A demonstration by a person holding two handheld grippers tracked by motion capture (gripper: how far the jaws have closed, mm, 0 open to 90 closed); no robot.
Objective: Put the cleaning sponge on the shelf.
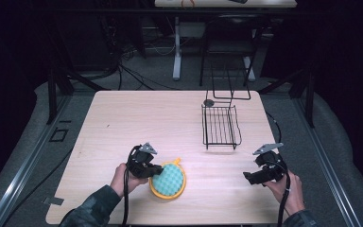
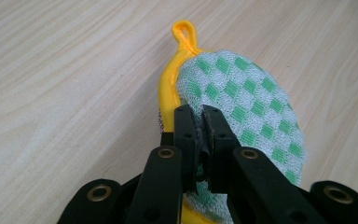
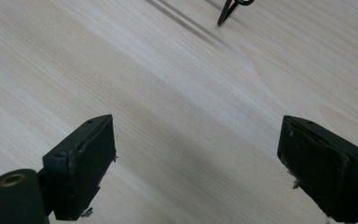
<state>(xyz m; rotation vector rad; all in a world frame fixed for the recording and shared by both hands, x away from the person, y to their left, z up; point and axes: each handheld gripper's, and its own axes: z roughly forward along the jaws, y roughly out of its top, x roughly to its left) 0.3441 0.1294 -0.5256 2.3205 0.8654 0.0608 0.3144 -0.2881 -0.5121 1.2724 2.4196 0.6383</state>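
Note:
A round pot holder point(image 1: 169, 178), green-and-white checked with a yellow rim and a hanging loop, lies near the table's front edge. My left gripper point(image 1: 157, 170) is shut on its left edge. In the left gripper view the two jaws point(image 2: 201, 116) pinch the pot holder point(image 2: 242, 102) close together, its yellow loop point(image 2: 185, 35) pointing away. My right gripper point(image 1: 247, 177) hovers over bare wood at the front right, a hand behind it. Its fingers point(image 3: 86, 163) stand wide apart in the right gripper view, nothing between them.
A black wire rack point(image 1: 220, 124) stands on the wooden table point(image 1: 137, 118) at the back right, its foot point(image 3: 230, 9) seen in the right gripper view. A small round dark object point(image 1: 209, 102) lies beside the rack. Table legs and cables stand on the floor beyond.

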